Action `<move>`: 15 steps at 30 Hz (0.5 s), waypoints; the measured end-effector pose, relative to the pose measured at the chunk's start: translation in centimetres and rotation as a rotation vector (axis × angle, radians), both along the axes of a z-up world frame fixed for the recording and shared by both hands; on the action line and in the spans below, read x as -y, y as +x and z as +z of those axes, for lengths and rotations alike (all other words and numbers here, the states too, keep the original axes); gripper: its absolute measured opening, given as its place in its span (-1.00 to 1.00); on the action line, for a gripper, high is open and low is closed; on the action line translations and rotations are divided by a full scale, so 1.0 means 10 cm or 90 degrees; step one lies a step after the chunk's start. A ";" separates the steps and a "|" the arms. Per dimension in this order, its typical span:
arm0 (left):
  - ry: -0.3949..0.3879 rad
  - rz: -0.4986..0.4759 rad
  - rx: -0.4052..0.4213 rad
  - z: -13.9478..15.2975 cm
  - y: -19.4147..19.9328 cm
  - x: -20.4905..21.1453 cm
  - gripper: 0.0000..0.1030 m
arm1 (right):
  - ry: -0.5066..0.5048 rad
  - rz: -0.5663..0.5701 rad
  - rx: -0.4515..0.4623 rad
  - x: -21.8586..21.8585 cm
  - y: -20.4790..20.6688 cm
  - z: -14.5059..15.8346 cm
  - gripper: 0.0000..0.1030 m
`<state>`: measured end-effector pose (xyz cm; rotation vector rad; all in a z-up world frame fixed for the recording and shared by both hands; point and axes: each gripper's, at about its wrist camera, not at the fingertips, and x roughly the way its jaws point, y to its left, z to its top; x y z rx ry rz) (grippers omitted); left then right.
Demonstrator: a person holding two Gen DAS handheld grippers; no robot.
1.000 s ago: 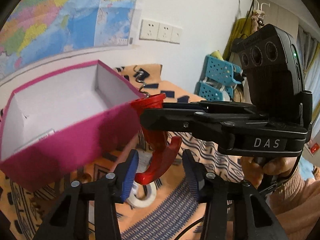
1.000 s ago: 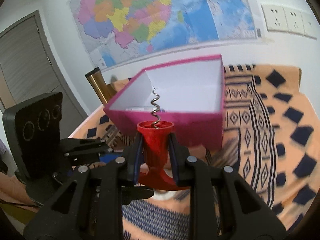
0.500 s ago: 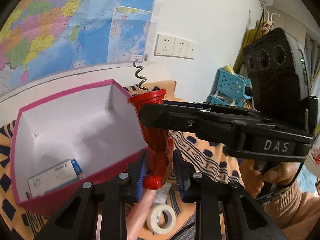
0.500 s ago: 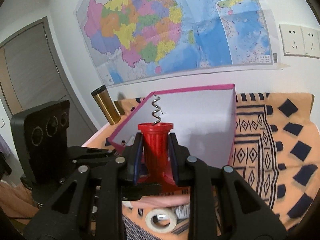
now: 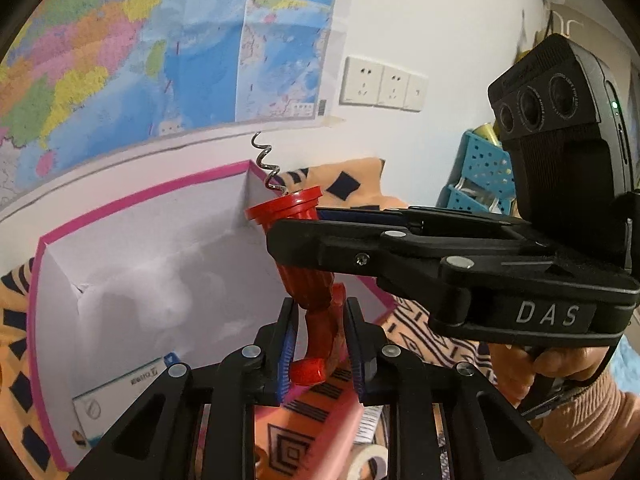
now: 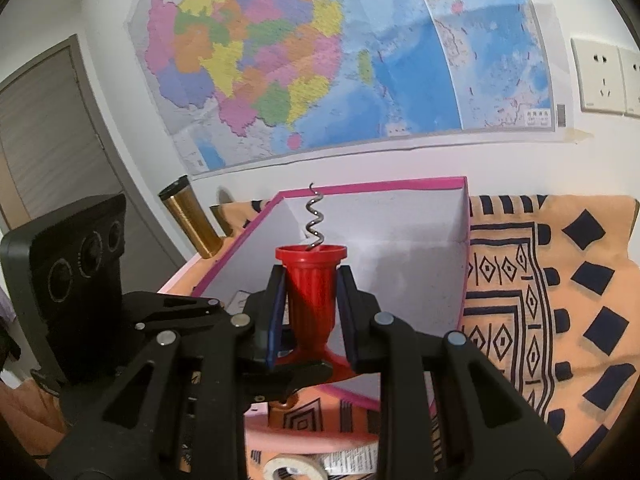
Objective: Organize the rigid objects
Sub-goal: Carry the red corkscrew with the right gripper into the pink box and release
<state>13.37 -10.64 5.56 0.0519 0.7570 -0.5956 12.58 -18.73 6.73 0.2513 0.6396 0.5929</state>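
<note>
Both grippers hold a red corkscrew [image 6: 312,292] with its metal spiral pointing up. My right gripper [image 6: 312,304] is shut on its ribbed barrel just below the flared rim. My left gripper [image 5: 320,332] is shut on the curved handle of the corkscrew [image 5: 316,320] lower down, and it shows from the side in the right wrist view as the left gripper [image 6: 296,368]. The right gripper [image 5: 304,224] crosses the left wrist view from the right. Behind the corkscrew stands a pink box [image 6: 400,232] with a white inside. In the left wrist view this pink box [image 5: 160,240] holds a small white and blue carton [image 5: 128,396].
An orange patterned cloth [image 6: 540,300] covers the table. A tape roll [image 6: 294,468] lies near the front edge. A gold flask [image 6: 192,220] stands left of the box by the wall. Blue baskets [image 5: 480,172] sit at the right. A hand [image 5: 560,364] grips the right tool.
The left gripper's jaws have closed on the corkscrew's handle. Both grippers have risen with the corkscrew and come closer to the box, which now sits lower in both views.
</note>
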 end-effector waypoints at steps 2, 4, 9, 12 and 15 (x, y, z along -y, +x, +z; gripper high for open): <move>0.001 0.006 -0.011 -0.04 0.07 0.00 -0.56 | -0.003 -0.003 -0.010 0.01 0.07 -0.04 -0.47; 0.000 0.008 -0.025 -0.10 0.15 0.00 -0.56 | -0.009 -0.007 -0.022 0.00 0.14 -0.10 -0.47; -0.004 0.014 -0.064 -0.24 0.31 0.01 -0.56 | -0.022 -0.018 -0.056 0.02 0.32 -0.27 -0.47; -0.009 0.026 -0.103 -0.36 0.43 -0.02 -0.56 | -0.032 -0.020 -0.086 0.02 0.42 -0.39 -0.45; -0.020 0.038 -0.126 -0.44 0.51 -0.08 -0.56 | -0.057 -0.030 -0.106 0.02 0.48 -0.49 -0.41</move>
